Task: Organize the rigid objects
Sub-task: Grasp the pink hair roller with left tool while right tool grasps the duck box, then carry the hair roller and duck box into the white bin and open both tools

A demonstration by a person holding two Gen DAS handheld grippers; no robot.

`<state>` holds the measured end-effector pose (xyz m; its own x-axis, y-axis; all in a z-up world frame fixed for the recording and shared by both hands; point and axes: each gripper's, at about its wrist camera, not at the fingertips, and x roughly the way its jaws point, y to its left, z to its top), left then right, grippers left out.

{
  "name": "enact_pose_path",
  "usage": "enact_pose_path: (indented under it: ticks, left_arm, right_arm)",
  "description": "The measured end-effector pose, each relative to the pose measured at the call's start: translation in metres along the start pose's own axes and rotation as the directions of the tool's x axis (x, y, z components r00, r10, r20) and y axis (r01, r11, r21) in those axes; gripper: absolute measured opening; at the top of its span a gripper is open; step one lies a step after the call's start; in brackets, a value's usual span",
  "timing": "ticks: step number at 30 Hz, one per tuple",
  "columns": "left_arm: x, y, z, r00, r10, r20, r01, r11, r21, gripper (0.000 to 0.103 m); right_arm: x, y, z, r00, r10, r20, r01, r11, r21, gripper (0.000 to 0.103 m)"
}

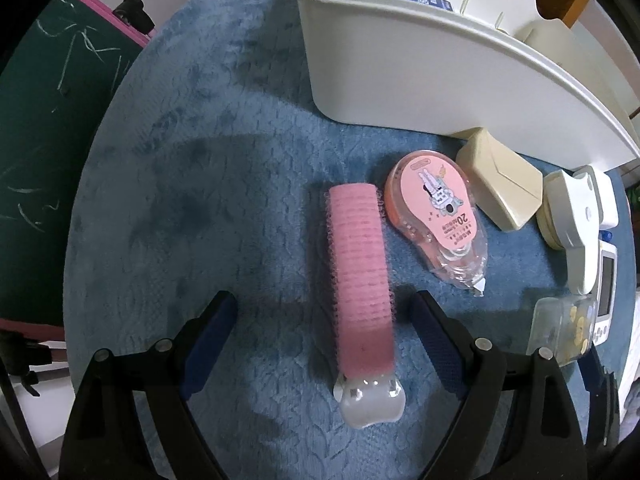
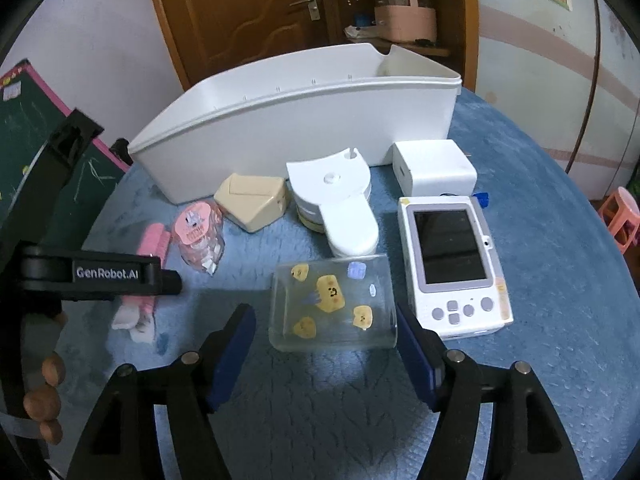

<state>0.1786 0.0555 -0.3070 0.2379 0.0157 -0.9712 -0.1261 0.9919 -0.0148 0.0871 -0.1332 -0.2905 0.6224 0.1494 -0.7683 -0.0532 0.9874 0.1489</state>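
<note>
Pink hair clip (image 2: pixel 140 276) half hidden

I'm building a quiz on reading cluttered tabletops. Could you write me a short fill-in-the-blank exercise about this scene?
1. The left gripper straddles a hair roller coloured ____.
2. The clear box between the right gripper's fingers bears stickers coloured ____.
3. The handheld game console has a screen that is ____.
4. All the items lie on a fuzzy cloth coloured ____.

Missing words: pink; yellow; dark; blue
</note>
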Motion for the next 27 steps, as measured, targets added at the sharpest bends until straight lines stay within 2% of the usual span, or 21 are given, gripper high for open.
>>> enact_pose_path:
  ticks: [8, 13, 16, 18, 19, 20, 27]
  left_arm:
    - [0.005, 0.005, 0.004, 1.000, 0.001, 0.026, -0.001, 1.000, 0.006, 0.090]
    - [0.003, 0.003, -0.007, 0.998, 0.011, 0.057, -0.011, 1.000, 0.001, 0.089]
    - [-0.002, -0.001, -0.009, 0.997, 0.006, 0.078, -0.007, 1.000, 0.009, 0.074]
    - [-0.007, -0.004, -0.011, 0.996, -0.005, 0.090, 0.003, 1.000, 0.023, 0.048]
    - [-0.009, -0.005, -0.011, 0.996, -0.005, 0.092, 0.002, 1.000, 0.026, 0.042]
    - [-0.010, -0.006, -0.011, 0.996, -0.009, 0.092, 0.007, 1.000, 0.027, 0.030]
    - [-0.027, -0.005, -0.016, 0.996, -0.012, 0.093, 0.014, 1.000, -0.019, 0.029]
  right_arm:
    - [0.011, 0.010, 0.000, 0.999, -0.038, 0.012, 0.038, 0.999, -0.034, 0.074]
    - [0.016, 0.008, 0.003, 0.999, -0.051, 0.010, 0.052, 0.998, -0.041, 0.073]
    - [0.015, 0.008, 0.001, 0.997, -0.071, 0.013, 0.071, 0.996, -0.057, 0.063]
    - [0.015, 0.008, 0.001, 0.997, -0.072, 0.010, 0.072, 0.995, -0.069, 0.060]
    - [0.014, 0.007, 0.001, 0.998, -0.068, 0.006, 0.068, 0.995, -0.075, 0.060]
    - [0.014, 0.007, 0.001, 0.998, -0.066, 0.004, 0.066, 0.995, -0.078, 0.060]
    - [-0.007, 0.010, 0.004, 1.000, -0.023, 0.002, 0.023, 0.992, -0.126, 0.060]
